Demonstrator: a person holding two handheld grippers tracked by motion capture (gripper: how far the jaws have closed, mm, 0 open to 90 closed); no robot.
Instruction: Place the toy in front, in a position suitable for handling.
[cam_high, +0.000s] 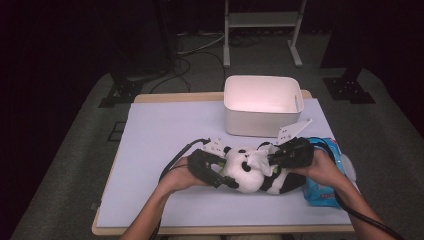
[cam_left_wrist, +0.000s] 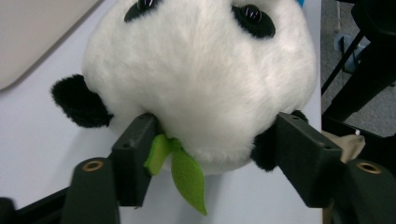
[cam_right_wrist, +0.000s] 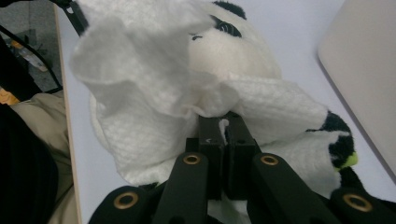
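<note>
Surface: white mat (cam_high: 165, 150) lying over a wood-edged table (cam_high: 150, 97), dark room and grey floor around it.
High view, bin: white tub (cam_high: 262, 102) sitting at 12 o'clock of the work spot, just beyond the toy.
High view, toy: plush panda (cam_high: 247, 172) lying near the mat's front edge, centre-right, between both hands.
High view, left gripper (cam_high: 220, 172): coming in from 9 o'clock of the panda, jaws sitting on either side of the head.
High view, right gripper (cam_high: 272, 159): coming in from 3 o'clock, holding a white wipe (cam_high: 260, 161) against the panda's top.
High view, pack: blue wipe packet (cam_high: 322, 187) lying at 3 o'clock of the panda, partly under the right forearm.
Left gripper view, jaws: standing at medium width, cradling the panda's head (cam_left_wrist: 201, 79); both pads sitting against the fur at 7 and 4 o'clock of the head, fur bulging slightly over them.
Left gripper view, detail: green felt leaf (cam_left_wrist: 187, 172) hanging at 6 o'clock beside the left pad; black ear (cam_left_wrist: 79, 105) at 9 o'clock.
Right gripper view, jaws: fully pinched together, clamping a fold of the wipe (cam_right_wrist: 154, 93).
Right gripper view, wipe: draping over the panda (cam_right_wrist: 233, 46), spreading toward 10 o'clock from the jaw tips.
Right gripper view, bin: tub wall (cam_right_wrist: 369, 70) showing at 3 o'clock.
</note>
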